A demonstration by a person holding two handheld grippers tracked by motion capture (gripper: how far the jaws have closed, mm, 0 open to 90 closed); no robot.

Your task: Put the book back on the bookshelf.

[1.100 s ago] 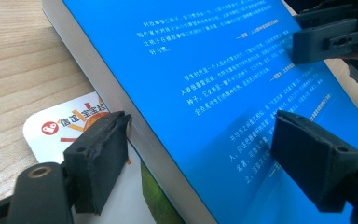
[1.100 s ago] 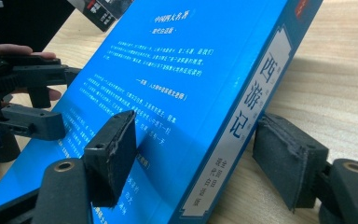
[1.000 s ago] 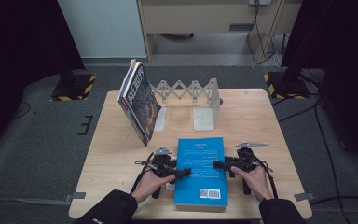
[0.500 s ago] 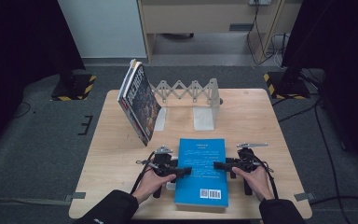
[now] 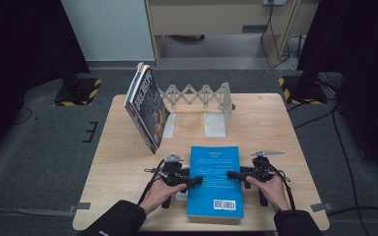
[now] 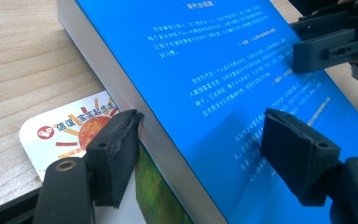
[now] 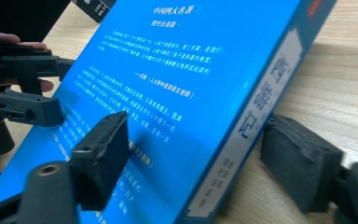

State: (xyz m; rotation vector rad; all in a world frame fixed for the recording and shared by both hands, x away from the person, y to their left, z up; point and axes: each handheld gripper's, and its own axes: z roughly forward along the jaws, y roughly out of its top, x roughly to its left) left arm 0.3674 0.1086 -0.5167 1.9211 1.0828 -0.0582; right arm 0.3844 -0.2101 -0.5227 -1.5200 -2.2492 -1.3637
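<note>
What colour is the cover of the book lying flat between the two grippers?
Bright blue with white text; the book shows best in the high view.

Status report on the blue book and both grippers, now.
Left gripper closing, right gripper opening, both astride the blue book, pads not pressing. Book flat on table. Card tucked under its left edge.

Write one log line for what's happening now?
blue book: flat on table | left tongs: astride its edge, closing | right tongs: astride its spine, opening
</note>
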